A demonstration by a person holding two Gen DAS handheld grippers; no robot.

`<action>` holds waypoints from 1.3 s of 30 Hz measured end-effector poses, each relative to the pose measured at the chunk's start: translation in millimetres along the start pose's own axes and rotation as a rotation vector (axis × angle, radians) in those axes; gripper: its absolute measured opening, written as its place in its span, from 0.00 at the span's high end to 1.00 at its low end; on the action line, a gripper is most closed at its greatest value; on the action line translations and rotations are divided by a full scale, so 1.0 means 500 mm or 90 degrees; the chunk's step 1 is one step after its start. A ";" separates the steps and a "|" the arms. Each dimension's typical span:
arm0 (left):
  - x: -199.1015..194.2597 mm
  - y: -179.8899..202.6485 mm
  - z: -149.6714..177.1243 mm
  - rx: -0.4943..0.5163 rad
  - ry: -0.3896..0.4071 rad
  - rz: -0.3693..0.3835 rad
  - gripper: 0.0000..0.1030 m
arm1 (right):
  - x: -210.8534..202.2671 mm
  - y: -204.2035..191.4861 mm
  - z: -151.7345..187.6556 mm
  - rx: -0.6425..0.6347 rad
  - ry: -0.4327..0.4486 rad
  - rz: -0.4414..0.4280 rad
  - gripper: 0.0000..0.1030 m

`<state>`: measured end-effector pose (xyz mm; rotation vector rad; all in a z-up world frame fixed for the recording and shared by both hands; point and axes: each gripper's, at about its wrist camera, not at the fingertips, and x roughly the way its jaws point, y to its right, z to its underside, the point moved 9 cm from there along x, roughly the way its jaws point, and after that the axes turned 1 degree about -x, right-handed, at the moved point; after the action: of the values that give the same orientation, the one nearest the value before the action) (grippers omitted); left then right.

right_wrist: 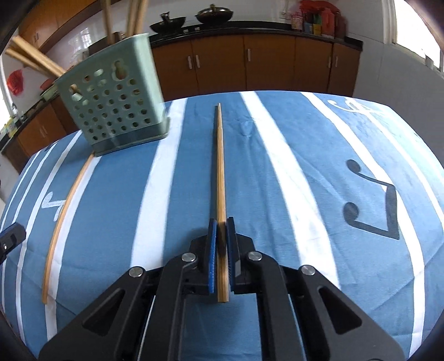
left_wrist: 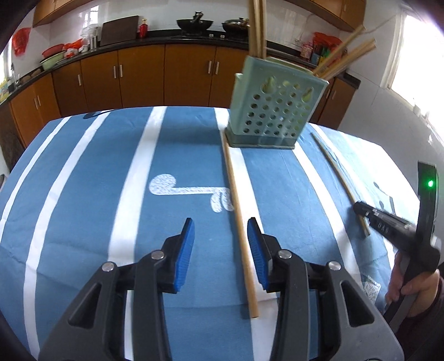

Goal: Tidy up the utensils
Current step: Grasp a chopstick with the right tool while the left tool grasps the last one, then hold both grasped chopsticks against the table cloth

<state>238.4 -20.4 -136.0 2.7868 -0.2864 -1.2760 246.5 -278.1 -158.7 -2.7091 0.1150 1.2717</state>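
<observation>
A green perforated holder (left_wrist: pixel 270 111) stands on the striped cloth with several chopsticks (left_wrist: pixel 256 27) standing in it; it also shows in the right wrist view (right_wrist: pixel 113 102). My left gripper (left_wrist: pixel 220 250) is open above a chopstick (left_wrist: pixel 238 211) that lies on the cloth between its jaws, close to the right pad. My right gripper (right_wrist: pixel 220 244) is shut on a second chopstick (right_wrist: pixel 220 172), whose far end points away along the cloth. From the left wrist view, the right gripper (left_wrist: pixel 360 209) holds that chopstick (left_wrist: pixel 333 166) low over the cloth. The first chopstick (right_wrist: pixel 66 205) lies to the left in the right wrist view.
The table is covered by a blue and white striped cloth (left_wrist: pixel 83 194). Brown kitchen cabinets (left_wrist: pixel 138 77) and a dark counter with woks (left_wrist: pixel 194 25) stand behind. A bright window (left_wrist: pixel 421 55) is at the right.
</observation>
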 end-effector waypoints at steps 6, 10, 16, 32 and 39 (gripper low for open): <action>0.040 0.045 0.016 0.053 -0.023 -0.011 0.62 | -0.002 0.057 -0.001 0.028 -0.004 0.015 0.93; 0.070 0.051 0.030 0.078 -0.041 -0.052 0.73 | -0.006 0.055 0.004 0.020 -0.001 0.018 0.93; 0.086 0.021 0.028 0.059 -0.041 -0.084 0.92 | -0.004 0.033 0.004 0.000 -0.005 -0.002 0.93; 0.089 -0.107 -0.016 -0.011 -0.023 -0.120 0.88 | -0.008 -0.020 0.016 -0.056 0.003 -0.029 0.92; 0.091 -0.113 -0.017 -0.028 -0.022 -0.109 0.86 | -0.007 -0.024 0.017 -0.068 0.003 -0.013 0.92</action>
<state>281.9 25.9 -172.1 2.8064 -0.0215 -1.3484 239.5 -265.0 -160.0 -2.7951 0.0194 1.3004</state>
